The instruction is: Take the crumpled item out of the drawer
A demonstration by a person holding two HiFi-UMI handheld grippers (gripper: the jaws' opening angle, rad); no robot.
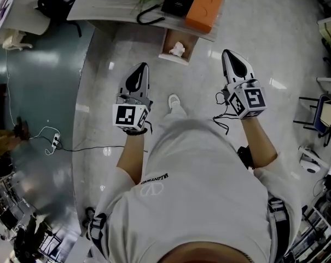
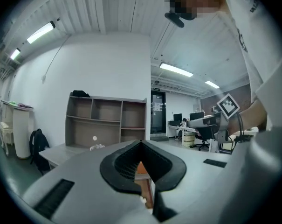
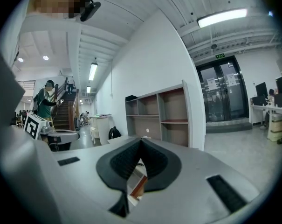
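Our shirt [image 1: 198,201] fills the bottom of the head view, and past it we hold both tools out ahead, roughly level. The left gripper [image 1: 145,66] has its jaws pressed together with nothing between them. The right gripper [image 1: 226,52] is closed and empty in the same way. Each gripper view shows the black pads meeting at the tip.

The drawer [image 1: 166,44] stands pulled out from the desk [image 1: 110,4], open toward us, and it lies ahead between the two grippers. The crumpled item [image 1: 177,49] is a small white wad on the drawer's bottom. It has no clear long axis, so we judge that any approach angle would do.

What matters is the side. The wad lies ahead and to the right of the left tip, and ahead and to the left of the right tip. In the head view the left tip looks a little nearer, though both are well apart from the wad. Whichever gripper goes in must first open its jaws, then come down over the drawer's near wall.
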